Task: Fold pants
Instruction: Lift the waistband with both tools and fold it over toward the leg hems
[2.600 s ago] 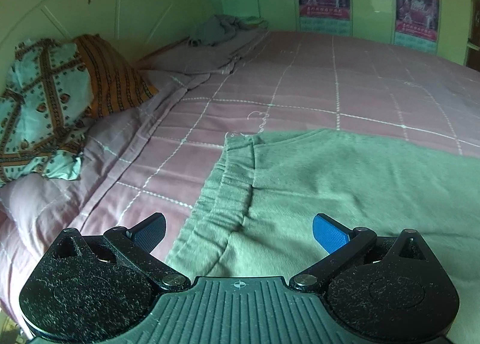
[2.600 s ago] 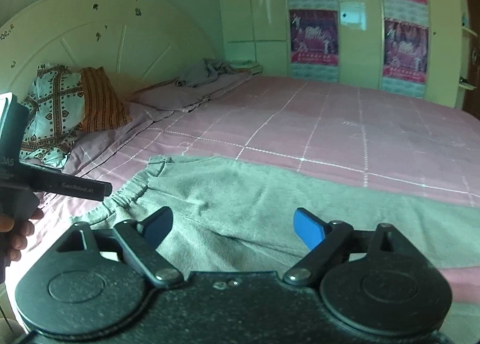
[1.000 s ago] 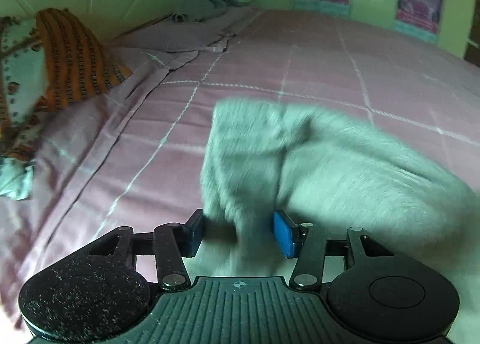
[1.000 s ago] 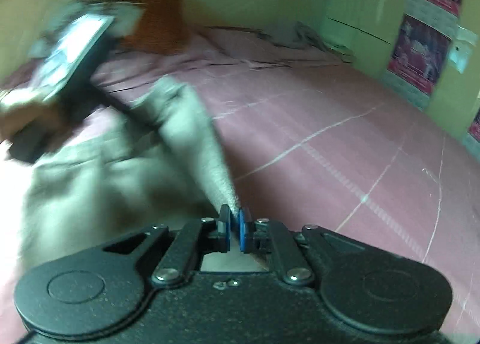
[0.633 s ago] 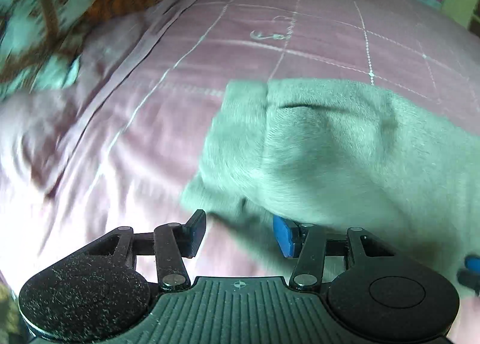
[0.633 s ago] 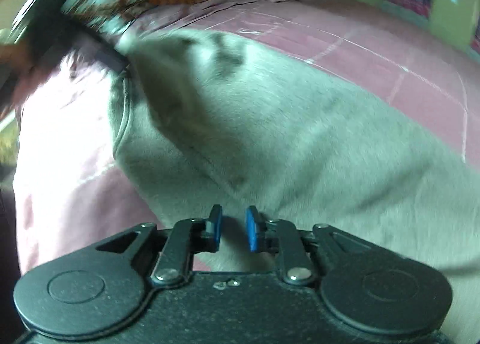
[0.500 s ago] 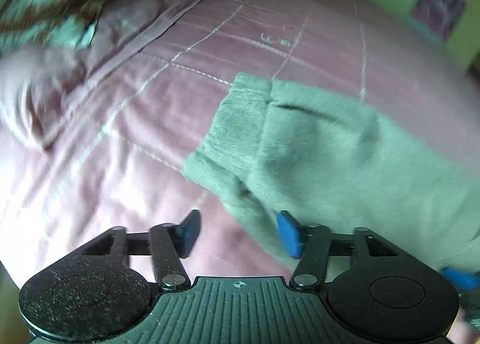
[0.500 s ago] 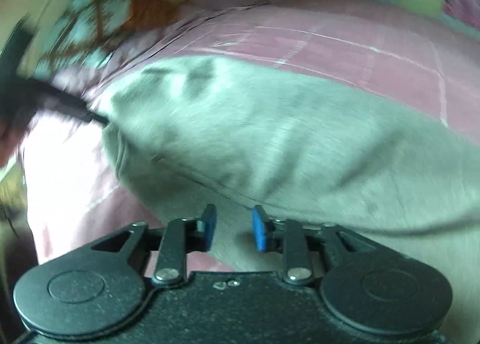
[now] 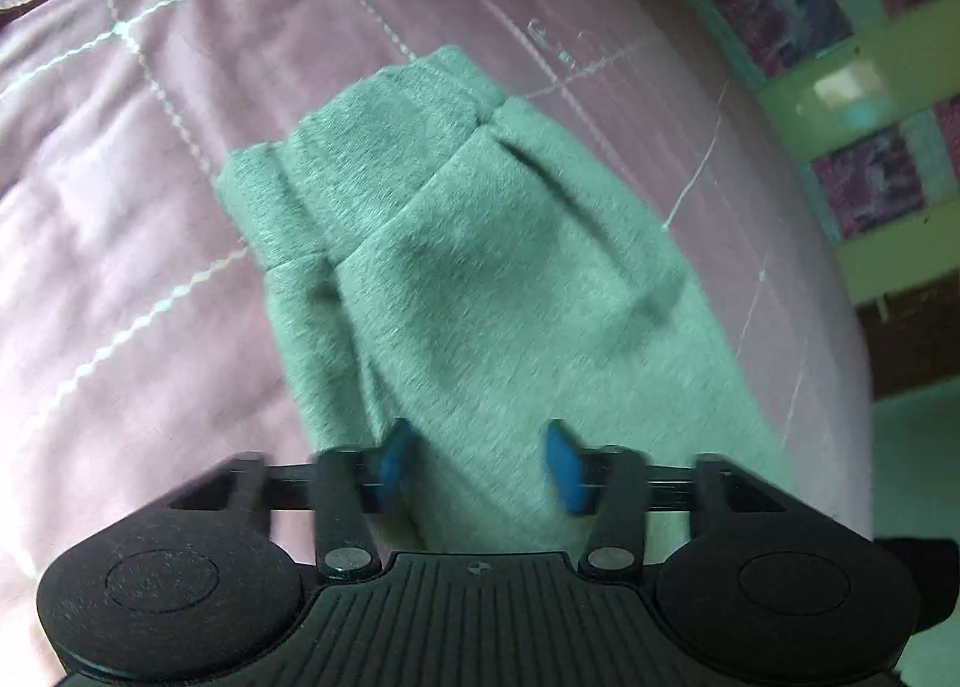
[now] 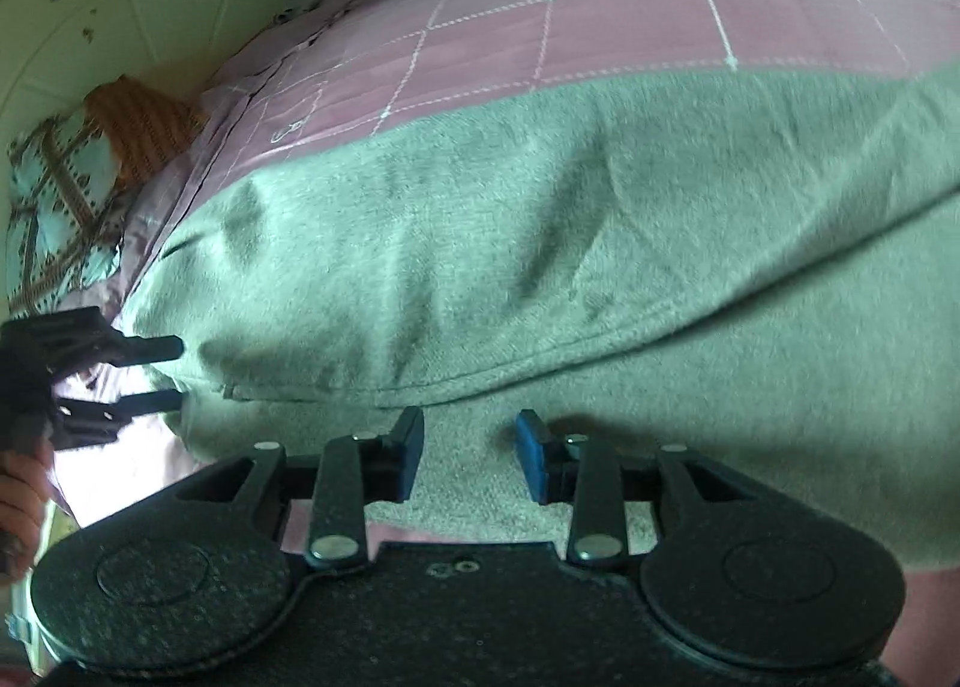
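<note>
The grey-green sweatpants [image 10: 540, 243] lie folded over lengthwise on the pink quilted bedspread [image 10: 600, 21], one layer draped over the other with a hem edge running across the front. Far left of the pants, against the pale headboard [image 10: 90, 27], sit a patterned teal pillow [image 10: 54, 195] and an orange striped one [image 10: 144, 129]. At the pants' left end the left gripper [image 10: 174, 375] pokes its two black fingers at the fabric edge; a hand [image 10: 18, 501] shows below it. From its own view the left gripper's [image 9: 480, 462] blue pads straddle the cloth near the waistband [image 9: 360, 147] and are closing, not yet pressing. At the pants' near edge the right gripper [image 10: 468, 456] is opening, its pads apart over the lower layer, gripping nothing. Right of the pants in the left wrist view stands a green wardrobe [image 9: 840, 87] with posters.
</note>
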`<state>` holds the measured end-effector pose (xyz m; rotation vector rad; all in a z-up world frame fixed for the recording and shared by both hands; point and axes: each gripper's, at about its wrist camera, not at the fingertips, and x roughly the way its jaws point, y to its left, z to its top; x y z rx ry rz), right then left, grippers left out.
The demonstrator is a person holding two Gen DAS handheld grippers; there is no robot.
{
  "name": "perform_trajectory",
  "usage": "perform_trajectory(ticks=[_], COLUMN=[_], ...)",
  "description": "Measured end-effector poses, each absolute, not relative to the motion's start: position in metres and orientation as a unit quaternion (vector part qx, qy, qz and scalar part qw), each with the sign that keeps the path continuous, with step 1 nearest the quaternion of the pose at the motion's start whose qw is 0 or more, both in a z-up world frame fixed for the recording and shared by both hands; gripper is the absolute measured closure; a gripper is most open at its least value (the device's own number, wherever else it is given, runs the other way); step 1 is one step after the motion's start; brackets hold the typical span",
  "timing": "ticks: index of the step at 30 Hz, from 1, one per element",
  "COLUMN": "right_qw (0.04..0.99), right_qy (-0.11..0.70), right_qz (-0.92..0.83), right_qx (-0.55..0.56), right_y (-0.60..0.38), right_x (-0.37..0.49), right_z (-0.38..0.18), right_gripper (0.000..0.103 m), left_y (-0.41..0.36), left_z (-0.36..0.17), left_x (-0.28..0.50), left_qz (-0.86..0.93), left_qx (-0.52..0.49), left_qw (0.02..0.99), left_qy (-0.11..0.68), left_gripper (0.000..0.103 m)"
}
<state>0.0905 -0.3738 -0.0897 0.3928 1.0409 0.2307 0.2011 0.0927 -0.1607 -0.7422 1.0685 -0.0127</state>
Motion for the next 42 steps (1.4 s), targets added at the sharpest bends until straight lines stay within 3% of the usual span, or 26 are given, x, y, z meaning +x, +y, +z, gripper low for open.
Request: perform_trajectory(ticks=[2, 10, 11, 12, 13, 15, 20, 23, 26, 28, 31, 38, 42], right_qw=[0.839, 0.821, 0.818, 0.82, 0.826, 0.84, 0.877, 0.879, 0.878, 0.869, 0.866, 0.875, 0.878], right_qy=[0.495, 0.488, 0.486, 0.484, 0.481, 0.462, 0.414, 0.42, 0.446, 0.468, 0.474, 0.456, 0.455], right_qz=[0.103, 0.055, 0.045, 0.032, 0.023, 0.032, 0.095, 0.128, 0.118, 0.104, 0.097, 0.096, 0.049], right_qx=[0.2, 0.292, 0.306, 0.305, 0.294, 0.282, 0.224, 0.185, 0.126, 0.123, 0.123, 0.131, 0.142], right_y=[-0.374, -0.394, -0.397, -0.397, -0.396, -0.392, -0.375, -0.358, -0.342, -0.339, -0.335, -0.366, -0.402], right_x=[0.093, 0.106, 0.108, 0.111, 0.111, 0.106, 0.075, 0.057, 0.055, 0.061, 0.066, 0.043, 0.041], right_z=[-0.094, -0.102, -0.104, -0.105, -0.103, -0.093, -0.045, -0.039, -0.068, -0.085, -0.088, -0.06, -0.055], right_gripper=[0.068, 0.069, 0.073, 0.091, 0.096, 0.097, 0.098, 0.098, 0.098, 0.096, 0.083, 0.082, 0.08], left_y=[0.093, 0.092, 0.092, 0.092, 0.093, 0.098, 0.117, 0.125, 0.131, 0.128, 0.127, 0.086, 0.034], left_z=[-0.16, -0.179, -0.176, -0.171, -0.164, -0.146, -0.11, -0.13, -0.165, -0.167, -0.155, -0.106, -0.117], left_x=[0.202, 0.222, 0.222, 0.22, 0.219, 0.216, 0.2, 0.197, 0.186, 0.182, 0.175, 0.142, 0.15], left_qz=[-0.001, 0.015, 0.02, 0.026, 0.023, 0.003, -0.029, -0.016, 0.002, 0.009, 0.014, -0.035, -0.057], left_qx=[-0.359, -0.363, -0.359, -0.356, -0.353, -0.346, -0.304, -0.27, -0.285, -0.288, -0.288, -0.208, -0.181], left_qw=[0.797, 0.788, 0.792, 0.798, 0.804, 0.816, 0.843, 0.84, 0.824, 0.829, 0.828, 0.86, 0.851], left_qy=[0.486, 0.497, 0.493, 0.486, 0.478, 0.463, 0.443, 0.471, 0.49, 0.479, 0.481, 0.465, 0.489], left_gripper=[0.078, 0.078, 0.081, 0.086, 0.093, 0.093, 0.094, 0.094, 0.093, 0.093, 0.091, 0.089, 0.089])
